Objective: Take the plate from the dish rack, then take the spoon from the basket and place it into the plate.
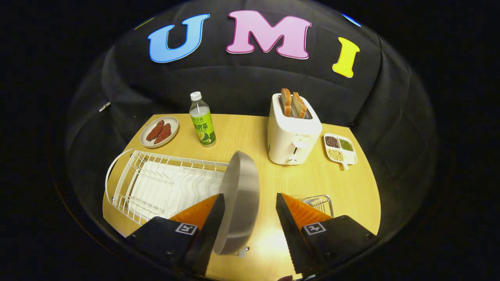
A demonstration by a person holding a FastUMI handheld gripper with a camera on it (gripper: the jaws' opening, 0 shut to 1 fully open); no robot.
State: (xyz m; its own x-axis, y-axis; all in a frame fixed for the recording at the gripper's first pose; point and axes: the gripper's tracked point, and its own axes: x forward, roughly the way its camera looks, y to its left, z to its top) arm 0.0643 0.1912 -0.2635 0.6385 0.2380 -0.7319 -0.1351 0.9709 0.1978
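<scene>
- Gripper view: we see the plate on edge between the fingers, against the left one, just right of the dish rack.
- Gripper spread wide, gripping nothing.
- Basket lies just beyond the right finger.

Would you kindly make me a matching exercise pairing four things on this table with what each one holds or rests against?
Things:
1. toaster
2. small round dish
3. divided tray
4. grey plate

States:
A. holds beans and grains
B. stands on edge against one finger, jaws open
C. holds two bread slices
D. holds reddish pieces of food

Pairs: 1-C, 2-D, 3-A, 4-B
</scene>
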